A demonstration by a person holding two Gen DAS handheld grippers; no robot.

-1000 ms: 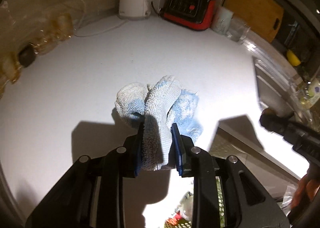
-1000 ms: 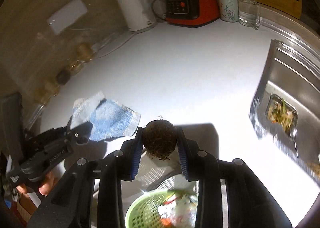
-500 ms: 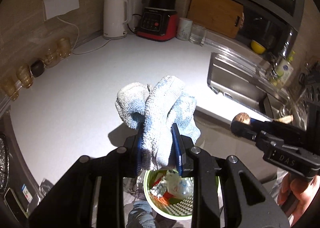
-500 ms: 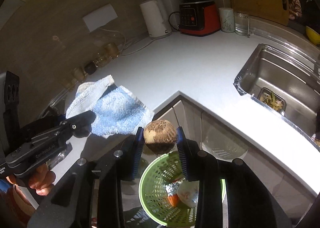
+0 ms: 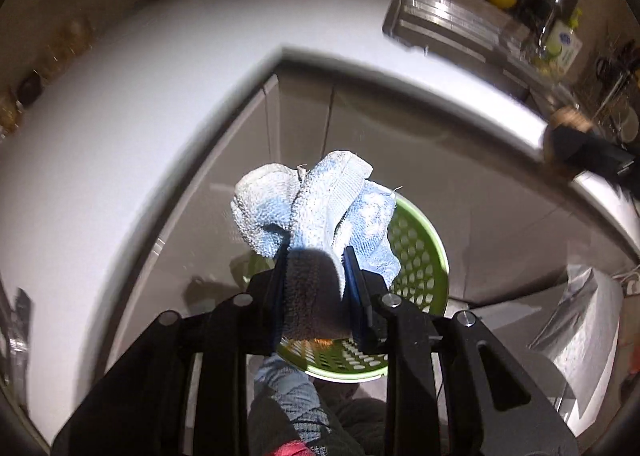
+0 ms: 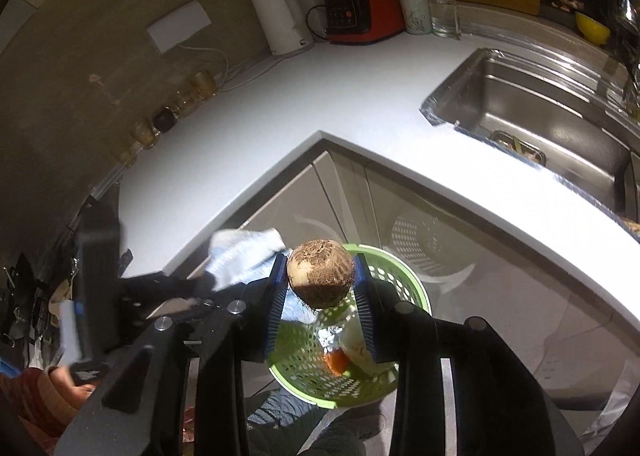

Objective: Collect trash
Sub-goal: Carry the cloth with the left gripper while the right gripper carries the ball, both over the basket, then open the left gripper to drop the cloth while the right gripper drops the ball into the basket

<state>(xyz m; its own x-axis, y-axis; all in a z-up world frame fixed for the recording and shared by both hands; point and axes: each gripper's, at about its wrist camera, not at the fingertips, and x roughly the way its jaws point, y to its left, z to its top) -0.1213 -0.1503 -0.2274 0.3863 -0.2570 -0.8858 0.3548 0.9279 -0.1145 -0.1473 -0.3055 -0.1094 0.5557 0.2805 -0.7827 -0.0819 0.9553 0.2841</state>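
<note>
Only the right view shows scraps (image 6: 338, 360) inside the basket (image 6: 416, 296).

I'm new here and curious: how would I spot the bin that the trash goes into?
Find the inner corner of the white L-shaped countertop. On the floor in front of the grey cabinets below it stands a round basket. It is the only lime-green thing there, its wall full of holes, with scraps inside.

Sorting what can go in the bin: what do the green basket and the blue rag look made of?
Green basket: looks like moulded plastic, glossy, with regular punched holes in its wall. Blue rag: terry cotton or microfibre by its looped, nubbly pile and a woven band; which fibre is unclear.
</note>
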